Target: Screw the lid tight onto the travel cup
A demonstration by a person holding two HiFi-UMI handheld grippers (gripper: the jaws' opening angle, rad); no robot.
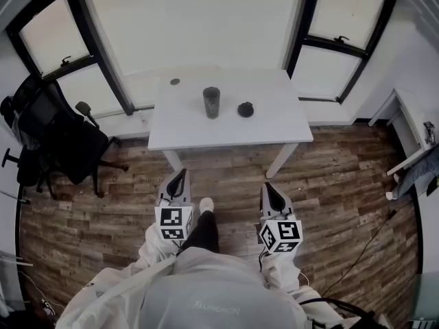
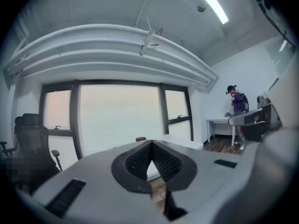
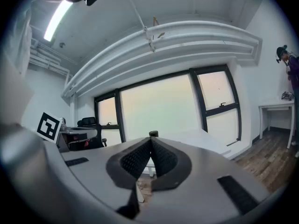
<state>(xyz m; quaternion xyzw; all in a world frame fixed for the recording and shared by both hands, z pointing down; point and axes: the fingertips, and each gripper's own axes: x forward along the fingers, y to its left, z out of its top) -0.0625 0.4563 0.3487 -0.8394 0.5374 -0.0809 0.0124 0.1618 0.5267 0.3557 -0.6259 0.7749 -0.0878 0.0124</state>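
While left gripper (image 1: pixel 180 175), right gripper (image 1: pixel 268 187) sit closed, travel cup (image 1: pixel 211 102) well ahead

Cup (image 1: pixel 211 102) on table (image 1: pixel 185 132), lid (image 1: pixel 245 109) beside its right, chair (image 1: pixel 58 139) at left

1. The floor (image 1: pixel 329 184) is dark wood plank, mixed brown in tone, running across the whole room.
2. A white wall (image 1: pixel 199 19) rises behind the surface's far edge, between two black-framed windows, the left window (image 1: pixel 55 36) and the right window (image 1: pixel 346 19), both pale with daylight.
3. The white surface (image 1: pixel 185 125) stands on angled white legs.
4. A black office chair (image 1: pixel 65 139) sits below the left window, apart from the surface's left edge.
5. A second white desk (image 1: pixel 411 125) lines the right wall.
6. A strip light (image 2: pixel 212 3) glows on the ceiling.
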